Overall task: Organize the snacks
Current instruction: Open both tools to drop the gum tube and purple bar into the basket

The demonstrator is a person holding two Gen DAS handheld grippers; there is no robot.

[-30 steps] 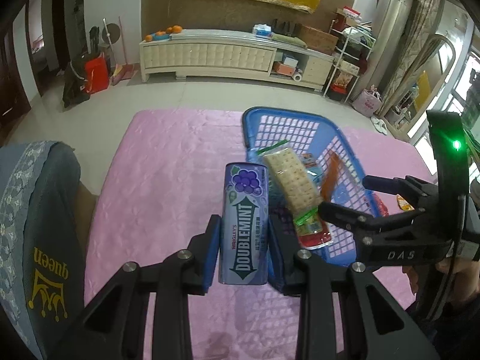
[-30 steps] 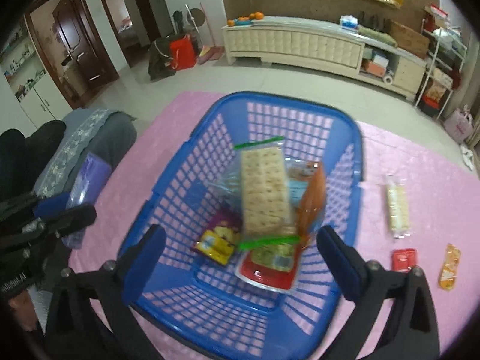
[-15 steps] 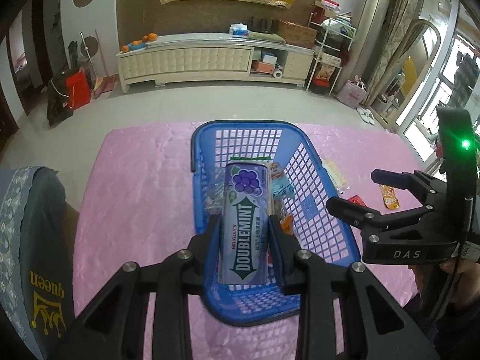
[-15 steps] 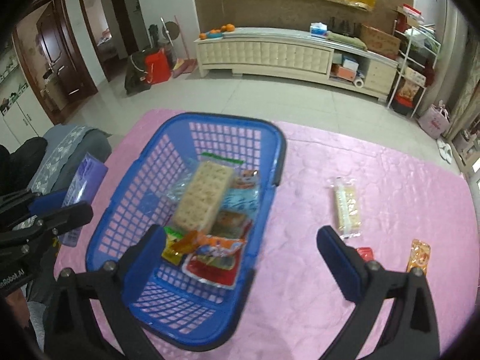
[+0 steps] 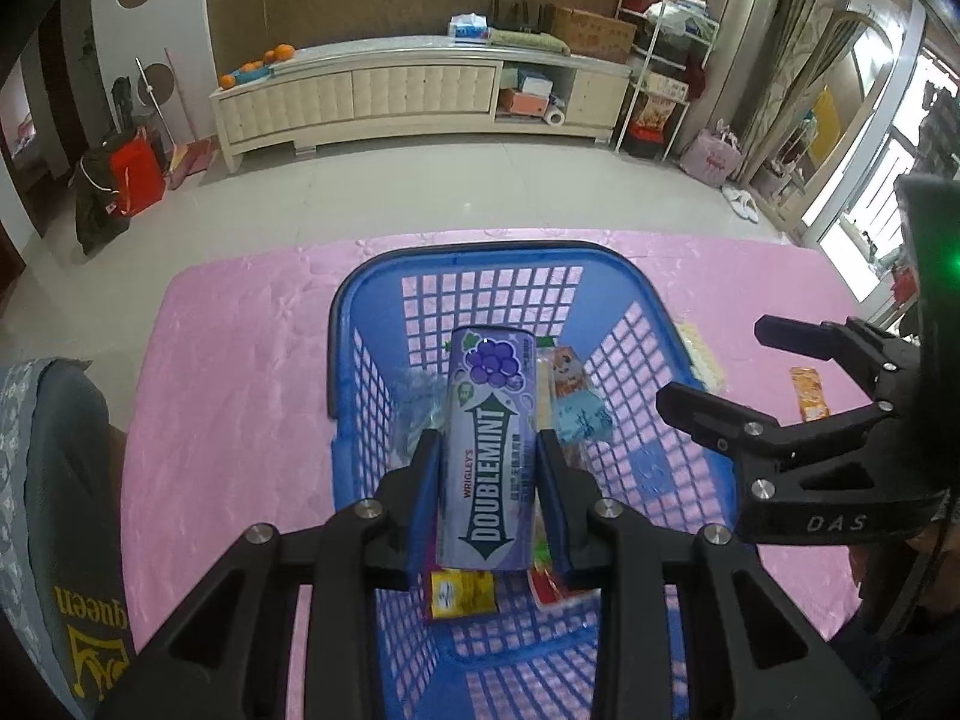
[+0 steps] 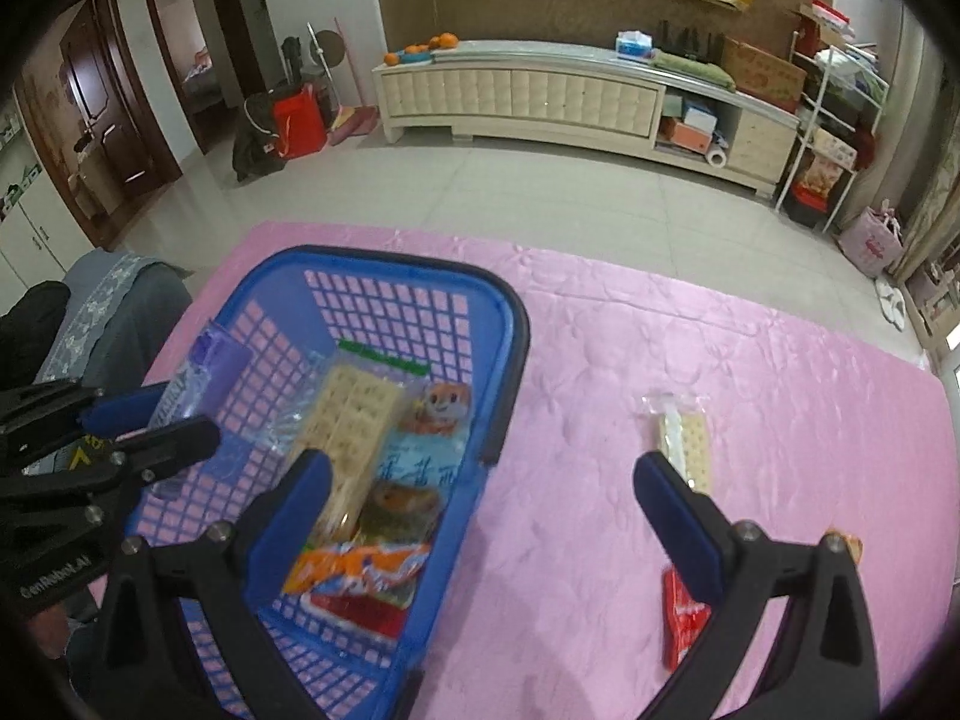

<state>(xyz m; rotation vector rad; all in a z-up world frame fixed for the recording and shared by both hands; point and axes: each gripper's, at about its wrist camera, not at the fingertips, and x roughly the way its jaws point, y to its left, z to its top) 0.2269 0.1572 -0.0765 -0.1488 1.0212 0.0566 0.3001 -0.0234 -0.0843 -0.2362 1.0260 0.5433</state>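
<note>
My left gripper is shut on a purple Doublemint gum bottle, holding it above the inside of the blue plastic basket. The basket stands on the pink tablecloth and holds several snack packs, among them a cracker pack and an orange packet. My right gripper stands open and empty over the basket's right rim. The left gripper with the gum bottle shows at the left of the right wrist view.
On the pink cloth right of the basket lie a clear wafer pack, a red packet and a small orange packet. A grey chair back stands at the table's left. Beyond the table are tiled floor and a long cabinet.
The left gripper has carried the gum bottle from beside the basket's left rim to over its inside. The right gripper has shifted right, from above the basket's middle to its right rim.
</note>
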